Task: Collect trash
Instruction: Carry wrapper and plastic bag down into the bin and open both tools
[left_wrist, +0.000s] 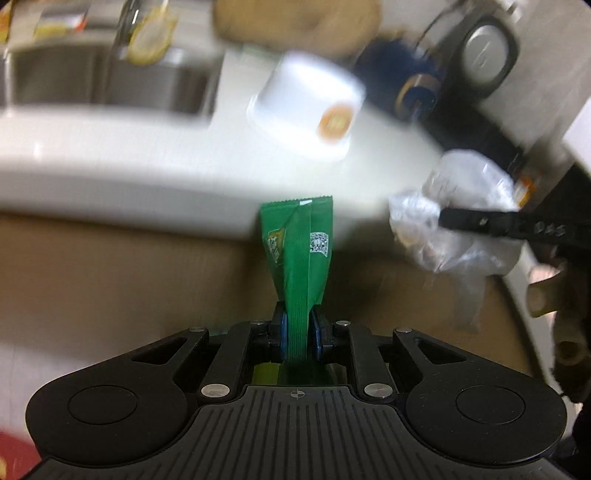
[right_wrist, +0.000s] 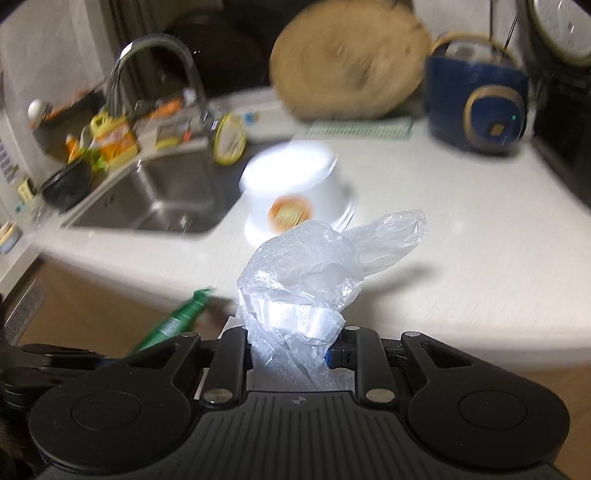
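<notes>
My left gripper (left_wrist: 297, 334) is shut on a green snack wrapper (left_wrist: 301, 251), which stands up from its blue pads in front of the white counter's edge. My right gripper (right_wrist: 291, 343) is shut on a crumpled clear plastic bag (right_wrist: 314, 273) that bulges above its fingers. In the left wrist view the same plastic bag (left_wrist: 458, 225) hangs at the right, clamped by the right gripper's finger (left_wrist: 491, 223). In the right wrist view the green wrapper (right_wrist: 177, 317) shows at lower left. An upturned white cup (left_wrist: 306, 110) (right_wrist: 295, 192) with an orange label rests on the counter beyond both.
A steel sink (right_wrist: 159, 199) with a tap (right_wrist: 155, 66) lies at the left, bottles and a sponge around it. A round wooden board (right_wrist: 347, 59) and a blue rice cooker (right_wrist: 476, 92) stand at the back. Brown cabinet fronts (left_wrist: 110, 280) lie below the white counter (right_wrist: 461, 229).
</notes>
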